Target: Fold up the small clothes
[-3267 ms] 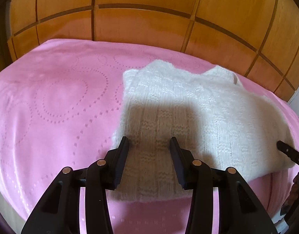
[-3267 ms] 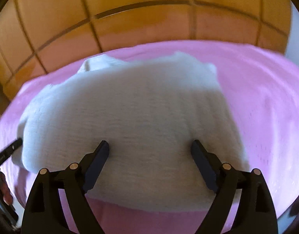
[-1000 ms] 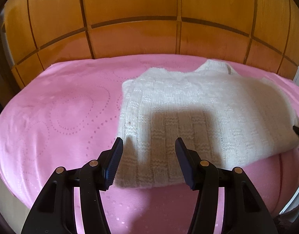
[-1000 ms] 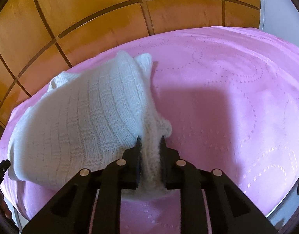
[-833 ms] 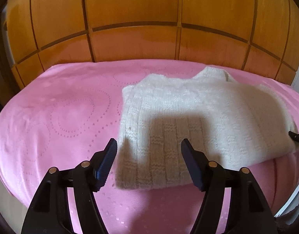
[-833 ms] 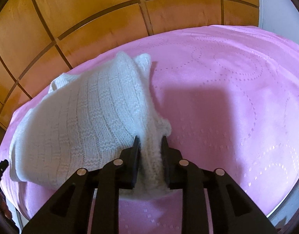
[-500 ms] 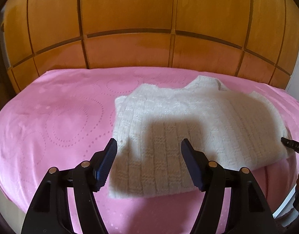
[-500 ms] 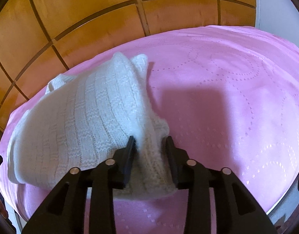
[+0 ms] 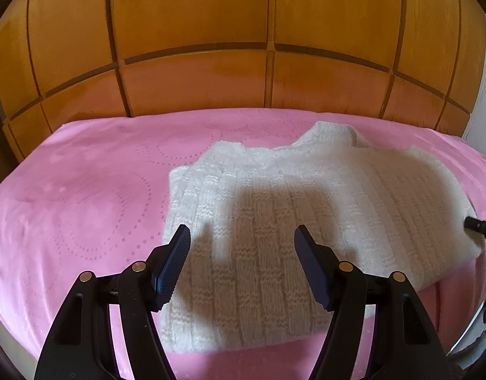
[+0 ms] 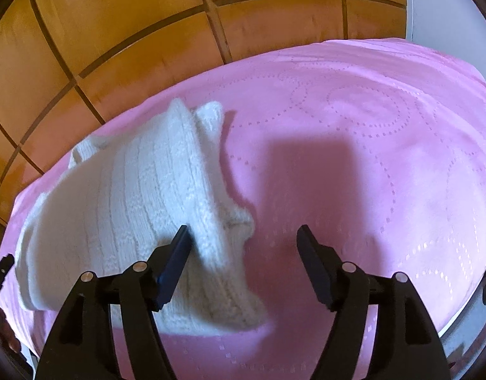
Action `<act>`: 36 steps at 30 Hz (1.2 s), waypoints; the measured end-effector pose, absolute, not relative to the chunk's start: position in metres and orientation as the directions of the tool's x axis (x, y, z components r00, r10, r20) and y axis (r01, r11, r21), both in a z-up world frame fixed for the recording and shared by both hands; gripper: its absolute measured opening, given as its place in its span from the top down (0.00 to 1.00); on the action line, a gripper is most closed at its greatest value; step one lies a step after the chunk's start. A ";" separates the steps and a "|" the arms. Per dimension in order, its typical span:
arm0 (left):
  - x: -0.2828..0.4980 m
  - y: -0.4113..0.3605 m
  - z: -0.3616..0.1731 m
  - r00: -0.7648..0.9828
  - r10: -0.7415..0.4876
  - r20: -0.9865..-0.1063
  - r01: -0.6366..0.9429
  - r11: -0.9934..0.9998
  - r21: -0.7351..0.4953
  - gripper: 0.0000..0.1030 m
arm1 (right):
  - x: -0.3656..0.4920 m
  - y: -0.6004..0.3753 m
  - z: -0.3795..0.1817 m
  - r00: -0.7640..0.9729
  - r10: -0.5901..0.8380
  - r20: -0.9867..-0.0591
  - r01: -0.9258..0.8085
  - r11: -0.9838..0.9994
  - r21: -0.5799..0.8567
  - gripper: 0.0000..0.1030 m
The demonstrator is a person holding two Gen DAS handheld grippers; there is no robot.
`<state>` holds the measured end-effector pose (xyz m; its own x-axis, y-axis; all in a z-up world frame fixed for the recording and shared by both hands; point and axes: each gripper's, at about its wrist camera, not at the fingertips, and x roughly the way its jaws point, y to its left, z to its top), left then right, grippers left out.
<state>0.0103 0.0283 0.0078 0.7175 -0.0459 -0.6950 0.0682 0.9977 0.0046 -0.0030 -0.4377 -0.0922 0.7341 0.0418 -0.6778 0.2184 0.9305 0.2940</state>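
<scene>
Release confirmed on the right gripper (image 10: 243,247): jaws that were clamped on the sweater's edge a second ago are now spread wide, nothing held between them. The white knit sweater (image 10: 122,209) is seen slumped against the left jaw, its ribbed hem partly in the gap between the jaws and resting on the pink bedspread (image 10: 369,158). The right half of the gap shows only bedspread.

Left gripper (image 9: 241,253) has also been opened further than a second ago and backed off slightly; jaws wide apart, empty. In its view the sweater (image 9: 306,209) lies folded in front of and between the jaws, collar at the far side, near edge below the jaw tips. Whether the jaws touch the knit cannot be told. The other gripper's tip is visible at the far right edge of that view, just beside the fabric.

Wooden headboard (image 9: 243,79) sits behind the bed.

Judgement: one fold has been laid down and let go. The right-hand edge looks bunched rather than flat, so a smoothing pass or a second fold is probably needed before the piece can be called done. Soft knit is likely to spring back slightly.
</scene>
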 end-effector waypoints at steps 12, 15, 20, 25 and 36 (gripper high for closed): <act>0.027 0.032 -0.007 0.695 -0.044 -0.718 0.046 0.999 -0.017 0.35 | 0.035 -0.461 -0.092 0.733 0.192 -0.652 0.154 0.887 0.435 0.22; 0.021 0.029 0.004 0.710 -0.112 -0.695 0.083 0.994 -0.076 0.35 | 0.040 -0.462 -0.093 0.736 0.219 -0.641 0.134 0.881 0.454 0.21; 0.021 0.005 0.007 0.691 -0.215 -0.690 0.186 0.976 -0.117 0.38 | 0.043 -0.460 -0.094 0.722 0.310 -0.618 0.060 0.863 0.502 0.38; 0.043 -0.010 -0.021 0.612 -0.209 -0.763 0.177 0.976 -0.125 0.38 | 0.047 -0.446 -0.098 0.666 0.404 -0.627 -0.034 0.856 0.516 0.38; 0.050 -0.023 -0.024 0.626 -0.146 -0.766 0.158 0.986 -0.059 0.36 | 0.052 -0.433 -0.100 0.609 0.479 -0.632 -0.105 0.838 0.535 0.62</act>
<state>0.0503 -0.0233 -0.0243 0.6263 -0.1460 -0.7658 0.1578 0.9857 -0.0589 0.0519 -0.4328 -0.1002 0.6090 0.4793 -0.6320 -0.1047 0.8384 0.5349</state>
